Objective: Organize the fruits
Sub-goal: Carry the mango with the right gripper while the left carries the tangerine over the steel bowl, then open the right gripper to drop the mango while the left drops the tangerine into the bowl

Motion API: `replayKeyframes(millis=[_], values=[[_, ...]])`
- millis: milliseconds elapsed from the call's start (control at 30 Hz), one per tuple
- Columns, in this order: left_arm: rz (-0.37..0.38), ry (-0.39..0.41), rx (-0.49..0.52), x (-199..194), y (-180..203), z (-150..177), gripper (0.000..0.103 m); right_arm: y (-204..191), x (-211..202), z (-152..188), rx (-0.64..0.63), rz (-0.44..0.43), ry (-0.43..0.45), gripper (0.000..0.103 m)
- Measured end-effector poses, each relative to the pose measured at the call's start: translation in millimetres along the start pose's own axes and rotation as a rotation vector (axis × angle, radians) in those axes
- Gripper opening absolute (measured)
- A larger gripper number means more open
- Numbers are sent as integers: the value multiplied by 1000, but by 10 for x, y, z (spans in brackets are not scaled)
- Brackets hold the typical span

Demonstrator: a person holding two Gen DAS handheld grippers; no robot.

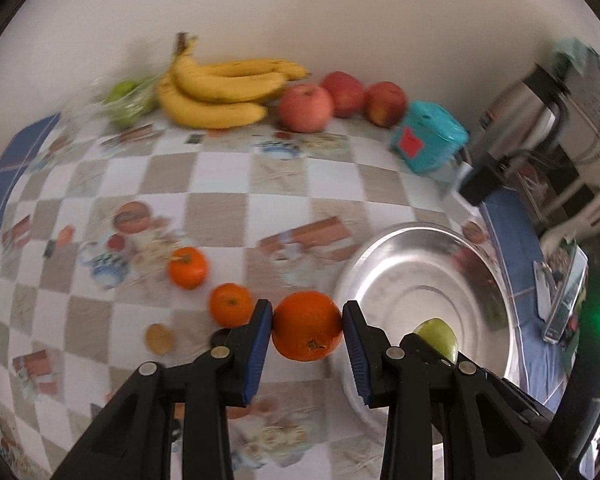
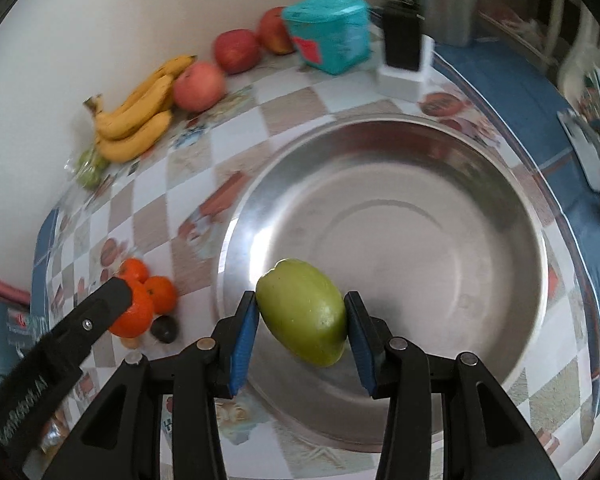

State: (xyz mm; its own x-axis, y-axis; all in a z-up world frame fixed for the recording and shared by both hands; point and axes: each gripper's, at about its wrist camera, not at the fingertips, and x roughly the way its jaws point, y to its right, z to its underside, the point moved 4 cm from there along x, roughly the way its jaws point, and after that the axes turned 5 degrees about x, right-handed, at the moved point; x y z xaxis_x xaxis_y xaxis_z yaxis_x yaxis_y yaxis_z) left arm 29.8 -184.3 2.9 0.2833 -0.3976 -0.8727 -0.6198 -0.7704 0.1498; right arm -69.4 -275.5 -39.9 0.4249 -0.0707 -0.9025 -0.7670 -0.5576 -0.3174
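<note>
Both jaws grip fruit: left an orange [image 1: 307, 326], right a green fruit [image 2: 304, 312], kind unclear.

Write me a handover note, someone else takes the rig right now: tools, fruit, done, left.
Left tool: shut on an orange, beside the bowl.
Right tool: shut on a green fruit, above the steel bowl.
Bowl holds no fruit yet.
Left: two oranges on the tablecloth, bananas and three apples by the wall.
</note>
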Motion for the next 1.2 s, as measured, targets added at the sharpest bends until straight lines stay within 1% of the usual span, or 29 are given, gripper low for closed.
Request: replayKeyframes(millis=[167, 267, 367, 500, 567, 667, 867, 1000, 1033, 1067, 1100, 1133, 1200], values=[[14, 14, 79, 88, 263, 28, 39, 300, -49, -108, 74, 37, 19, 45], [2, 12, 138, 164, 418, 89, 39, 463, -96, -164, 110, 62, 39, 45], [-2, -13, 185, 284, 544, 178, 39, 597, -75, -172, 141, 73, 33, 46], [-6, -38, 212, 393, 619, 263, 39, 705, -8, -189, 161, 82, 17, 46], [-13, -44, 230, 425, 660, 298, 39, 735, -13, -186, 152, 108, 22, 46], [-21, -50, 252, 456, 708, 338, 39, 724, -7, -180, 149, 100, 20, 46], [-48, -26, 289, 440, 760, 357, 40, 742, 1, -175, 167, 96, 28, 46], [-33, -28, 284, 428, 760, 363, 40, 775, -10, -176, 182, 102, 29, 46], [-29, -28, 283, 420, 761, 364, 42, 779, -14, -178, 187, 98, 29, 47], [-28, -27, 282, 409, 762, 362, 46, 780, -33, -178, 188, 94, 35, 51], [-26, -25, 282, 401, 763, 362, 48, 775, -57, -187, 185, 93, 45, 53], [-24, -24, 281, 392, 761, 362, 49, 762, -80, -197, 182, 92, 55, 55], [-23, -21, 278, 369, 754, 360, 49, 742, -131, -211, 180, 85, 69, 56]])
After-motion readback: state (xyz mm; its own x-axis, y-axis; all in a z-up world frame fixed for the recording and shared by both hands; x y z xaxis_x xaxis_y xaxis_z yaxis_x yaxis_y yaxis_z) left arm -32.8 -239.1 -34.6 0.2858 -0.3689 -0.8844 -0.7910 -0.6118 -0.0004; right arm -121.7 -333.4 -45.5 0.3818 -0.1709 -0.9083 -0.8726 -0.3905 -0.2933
